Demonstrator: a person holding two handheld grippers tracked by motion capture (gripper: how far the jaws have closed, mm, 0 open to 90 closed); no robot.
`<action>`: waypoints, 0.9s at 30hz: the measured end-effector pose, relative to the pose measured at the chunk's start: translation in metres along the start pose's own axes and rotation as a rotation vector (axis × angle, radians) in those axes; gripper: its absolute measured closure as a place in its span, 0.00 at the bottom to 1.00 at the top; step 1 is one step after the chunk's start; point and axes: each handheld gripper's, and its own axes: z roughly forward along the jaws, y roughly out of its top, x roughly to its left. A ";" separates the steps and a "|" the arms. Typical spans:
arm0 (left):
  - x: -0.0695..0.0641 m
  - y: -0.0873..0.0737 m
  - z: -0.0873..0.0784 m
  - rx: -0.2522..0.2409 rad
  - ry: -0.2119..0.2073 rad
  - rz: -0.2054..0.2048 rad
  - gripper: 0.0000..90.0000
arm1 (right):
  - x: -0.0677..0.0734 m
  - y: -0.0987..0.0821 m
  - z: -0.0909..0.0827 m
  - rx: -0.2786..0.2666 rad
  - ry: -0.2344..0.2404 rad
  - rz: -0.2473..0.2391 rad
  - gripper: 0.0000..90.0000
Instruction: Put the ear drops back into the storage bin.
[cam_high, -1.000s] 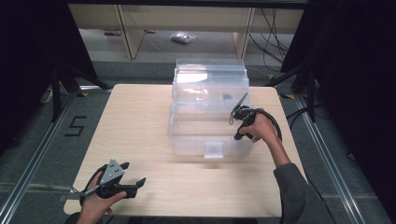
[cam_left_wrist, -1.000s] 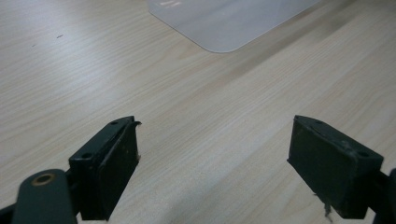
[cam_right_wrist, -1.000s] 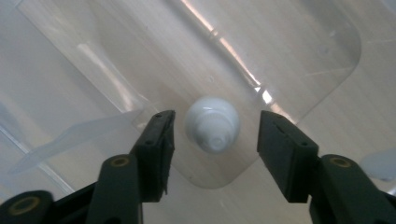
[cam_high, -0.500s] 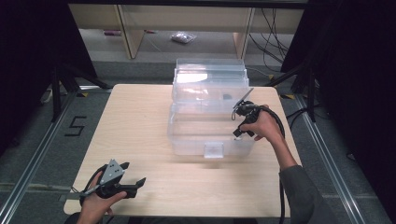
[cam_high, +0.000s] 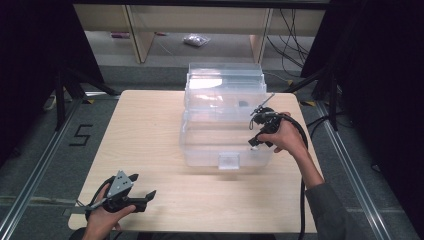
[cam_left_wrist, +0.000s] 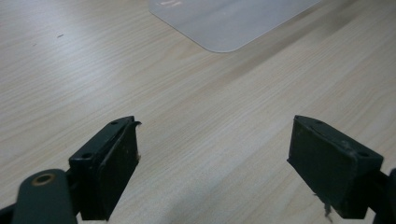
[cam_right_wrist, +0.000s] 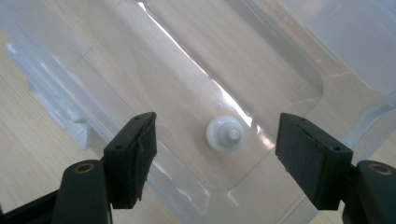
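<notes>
- Clear plastic box (cam_high: 225, 127) standing on wooden table (cam_high: 150, 130), toward the far middle; lid raised at the back, front latch tab facing the near edge.
- Small white cap-like piece (cam_right_wrist: 224, 132) lying on the box floor, round with a raised centre stub; seen from above through the right gripper view, between the two pads but below them and untouched.
- Right gripper (cam_high: 257, 131) held over the right side of the box, pointing down into it; hand (cam_high: 286, 137) wrapped round the body, cable trailing back along the sleeve.
- Right jaws parted, just been opening; nothing pressed between the pads (cam_right_wrist: 133, 156), white piece lying free beneath the gap.
- Left gripper (cam_high: 142, 187) low over the table's near left corner, well apart from the box; grey three-cornered plate on top, hand (cam_high: 102, 220) underneath.
- Left jaws spread wide, nothing between them; bare wood grain seen past the pads (cam_left_wrist: 116, 163) in the left gripper view.
- Rounded corner of the clear box visible at the top of the left gripper view, well ahead of the jaws.
- Table surface otherwise pale wood with a light sheen.
</notes>
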 end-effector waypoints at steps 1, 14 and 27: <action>0.000 0.000 0.000 -0.001 0.000 0.000 0.17 | 0.000 0.000 0.000 -0.001 0.003 0.000 0.33; 0.000 0.000 0.000 0.002 0.001 0.002 0.17 | 0.013 -0.004 -0.017 -0.060 0.009 -0.022 0.32; 0.000 0.000 0.000 0.000 0.001 0.003 0.17 | 0.025 -0.009 -0.027 -0.107 0.020 -0.059 0.32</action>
